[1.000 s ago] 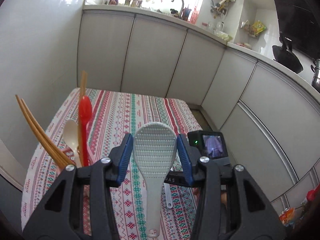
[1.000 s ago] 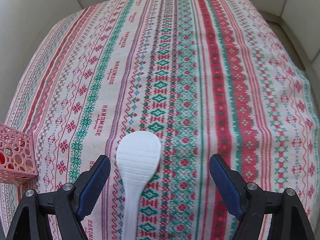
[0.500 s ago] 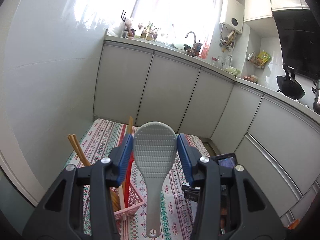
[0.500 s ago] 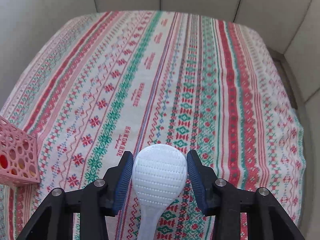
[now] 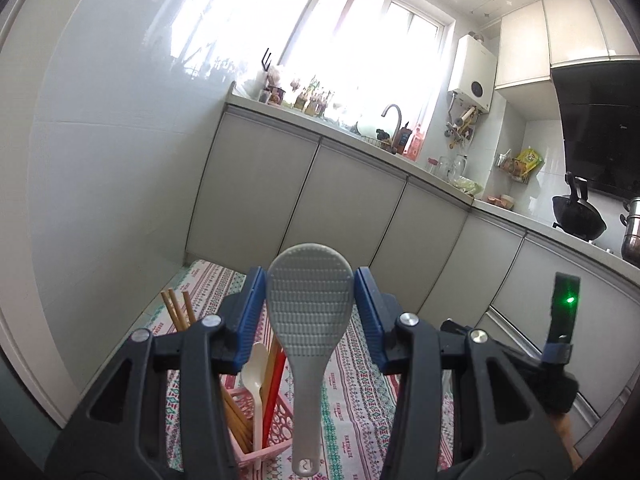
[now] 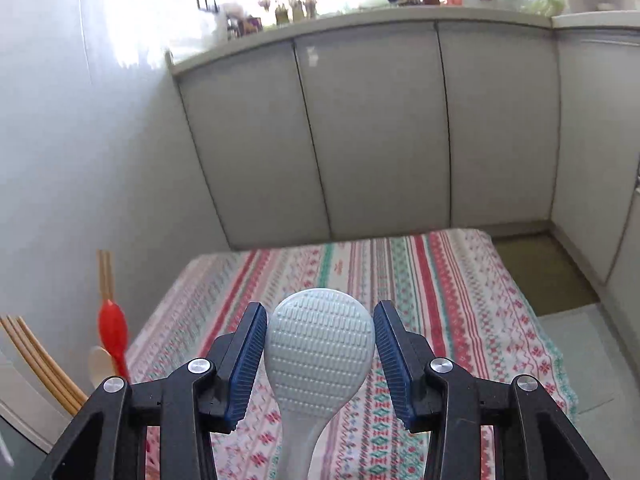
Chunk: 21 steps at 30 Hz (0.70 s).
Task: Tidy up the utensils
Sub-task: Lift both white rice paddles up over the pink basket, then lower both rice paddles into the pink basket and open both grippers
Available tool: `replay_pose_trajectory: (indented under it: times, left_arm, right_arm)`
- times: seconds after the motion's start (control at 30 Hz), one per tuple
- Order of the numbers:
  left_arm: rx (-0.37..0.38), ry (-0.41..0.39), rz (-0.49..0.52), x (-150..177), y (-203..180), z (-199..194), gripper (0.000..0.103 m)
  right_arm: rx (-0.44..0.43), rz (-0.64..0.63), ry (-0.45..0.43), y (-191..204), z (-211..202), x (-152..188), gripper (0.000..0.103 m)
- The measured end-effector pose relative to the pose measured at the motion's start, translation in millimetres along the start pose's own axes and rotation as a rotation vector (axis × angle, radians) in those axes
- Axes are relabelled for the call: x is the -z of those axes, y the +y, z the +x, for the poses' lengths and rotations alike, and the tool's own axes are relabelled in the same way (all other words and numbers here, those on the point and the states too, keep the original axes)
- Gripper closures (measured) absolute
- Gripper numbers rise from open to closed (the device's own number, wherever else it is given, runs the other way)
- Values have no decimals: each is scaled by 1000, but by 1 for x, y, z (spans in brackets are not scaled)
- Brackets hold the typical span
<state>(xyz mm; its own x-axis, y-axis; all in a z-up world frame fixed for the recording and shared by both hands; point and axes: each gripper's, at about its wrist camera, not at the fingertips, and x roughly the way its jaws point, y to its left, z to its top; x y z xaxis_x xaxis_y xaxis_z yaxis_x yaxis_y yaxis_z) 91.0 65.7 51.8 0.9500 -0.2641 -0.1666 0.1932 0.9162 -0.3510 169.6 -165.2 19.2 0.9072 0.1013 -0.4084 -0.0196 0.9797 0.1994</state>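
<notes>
My left gripper [image 5: 310, 300] is shut on a grey rice paddle [image 5: 309, 320], head up, handle hanging down, held above the table. Below it a pink perforated basket [image 5: 256, 436] holds wooden chopsticks [image 5: 178, 312], a cream spoon [image 5: 254, 368] and a red utensil [image 5: 276, 380]. My right gripper [image 6: 320, 348] is shut on a white rice paddle [image 6: 320, 356], lifted above the striped tablecloth [image 6: 440, 300]. The chopsticks [image 6: 40, 360], red spoon [image 6: 113, 326] and cream spoon [image 6: 100, 364] show at its left; the basket is hidden there.
The table stands against a white tiled wall [image 5: 100, 160] on the left. Grey cabinets [image 6: 360, 140] under a cluttered counter with a sink tap [image 5: 394, 120] run behind and to the right. The right gripper's body [image 5: 560, 340] shows at right in the left wrist view.
Both grippers rose and tilted up from the table. The right gripper closed on the white paddle and lifted it. The left kept its paddle and moved over the basket.
</notes>
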Motion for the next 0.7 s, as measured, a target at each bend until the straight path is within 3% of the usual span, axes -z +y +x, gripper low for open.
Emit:
replay_pose_trajectory:
  times: [0.17,0.53,0.7]
  left_arm:
    - [-41,-41,50,20,4,15,56]
    - [-176,-120,189,55,6,29,56]
    - [-221,-121,239,65,7,33,56]
  right_arm:
    - [-25,-10,-61,19,-7,1,55]
    - [-67,-11,-44,26,-4,5,54]
    - [-75,0,-36,24,-3,8,54]
